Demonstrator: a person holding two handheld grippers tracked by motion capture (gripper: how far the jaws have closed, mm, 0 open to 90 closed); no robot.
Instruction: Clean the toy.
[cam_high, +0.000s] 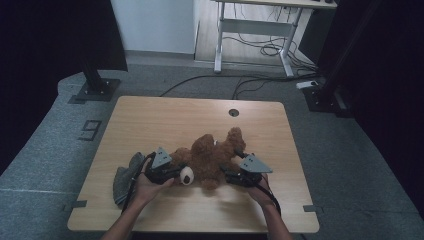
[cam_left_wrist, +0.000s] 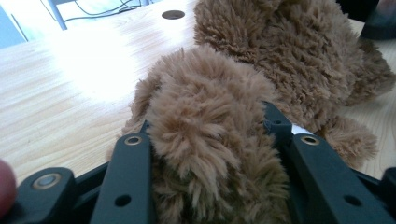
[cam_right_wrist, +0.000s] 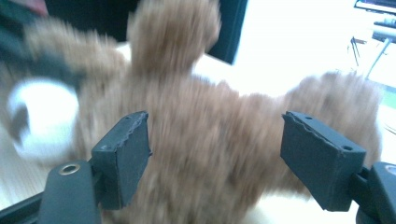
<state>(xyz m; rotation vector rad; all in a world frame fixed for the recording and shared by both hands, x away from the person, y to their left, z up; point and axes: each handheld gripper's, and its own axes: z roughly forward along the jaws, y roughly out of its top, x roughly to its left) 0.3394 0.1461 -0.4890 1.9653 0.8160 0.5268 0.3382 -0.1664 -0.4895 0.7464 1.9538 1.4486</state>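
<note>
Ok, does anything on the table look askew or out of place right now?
The teddy bear sprawls on its back, limbs splayed, not sitting upright. A crumpled grey cloth lies bunched at the table's left edge. No damage visible.

"9" on grey floor (cam_high: 60, 131) (dark tape)

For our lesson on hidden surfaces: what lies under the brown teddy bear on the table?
The teddy bear lies directly on the wooden table; bare wood shows all round it. The grey cloth lies beside the left gripper, apart from it. Whatever might be beneath its body is covered.
</note>
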